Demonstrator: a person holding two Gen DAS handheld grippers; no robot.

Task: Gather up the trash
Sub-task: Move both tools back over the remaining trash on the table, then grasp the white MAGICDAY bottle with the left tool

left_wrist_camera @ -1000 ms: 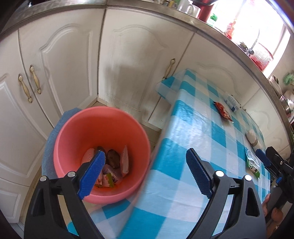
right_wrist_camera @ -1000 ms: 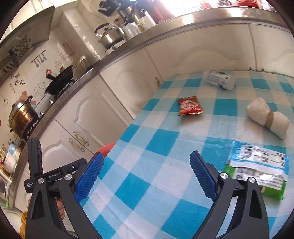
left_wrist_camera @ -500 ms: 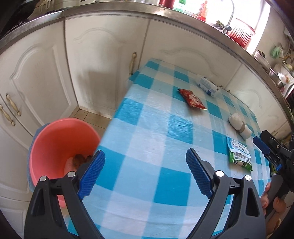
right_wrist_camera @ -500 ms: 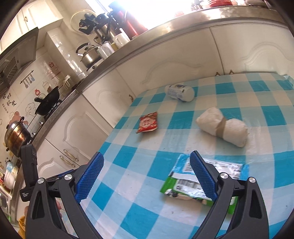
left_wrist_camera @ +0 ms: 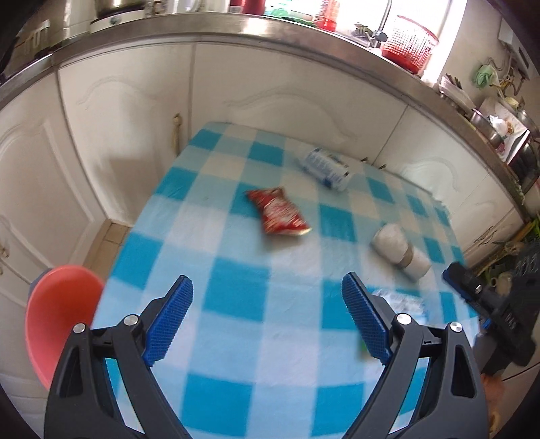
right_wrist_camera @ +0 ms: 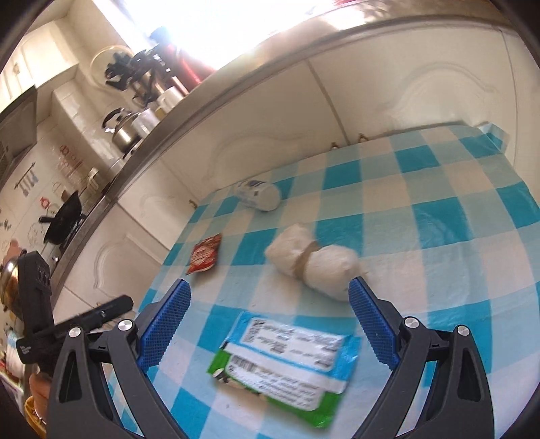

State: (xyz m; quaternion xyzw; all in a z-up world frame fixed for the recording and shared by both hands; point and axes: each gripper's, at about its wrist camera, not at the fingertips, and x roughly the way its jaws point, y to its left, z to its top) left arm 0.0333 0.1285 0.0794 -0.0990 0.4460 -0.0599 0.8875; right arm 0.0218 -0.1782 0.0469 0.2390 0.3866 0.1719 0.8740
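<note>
My left claw [left_wrist_camera: 266,317] is spread wide with nothing between its blue pads [left_wrist_camera: 170,319], and it hangs above the checkered tabletop [left_wrist_camera: 236,337] without touching anything. My right claw [right_wrist_camera: 268,320] is just as wide and also empty, hovering over the green and white wrapper [right_wrist_camera: 287,354], which lies flat between and slightly beyond its pads; I cannot tell whether the pads touch the cloth.

The tabletop's left edge drops to the floor beside white cabinet doors [left_wrist_camera: 128,111], and the pink bucket [left_wrist_camera: 57,317] stands below that edge, just left of my left claw. The far edge of the tabletop sits close against the cabinets under the steel counter [left_wrist_camera: 270,30]. The middle of the cloth ahead of my left claw is bare blue and white squares, giving open room toward the trash.

From the left view, the red snack packet [left_wrist_camera: 276,212] lies straight ahead near the middle, well apart from the pads. The white bottle [left_wrist_camera: 325,167] lies on its side beyond it near the far edge. The white bundle with a tan band [left_wrist_camera: 401,250] lies to the right, ahead of my right-hand pad. In the right view that bundle [right_wrist_camera: 314,263] sits just beyond the wrapper, close to my right claw's right pad [right_wrist_camera: 369,324], while the red packet [right_wrist_camera: 206,253] lies off to the left near the tabletop's edge.
</note>
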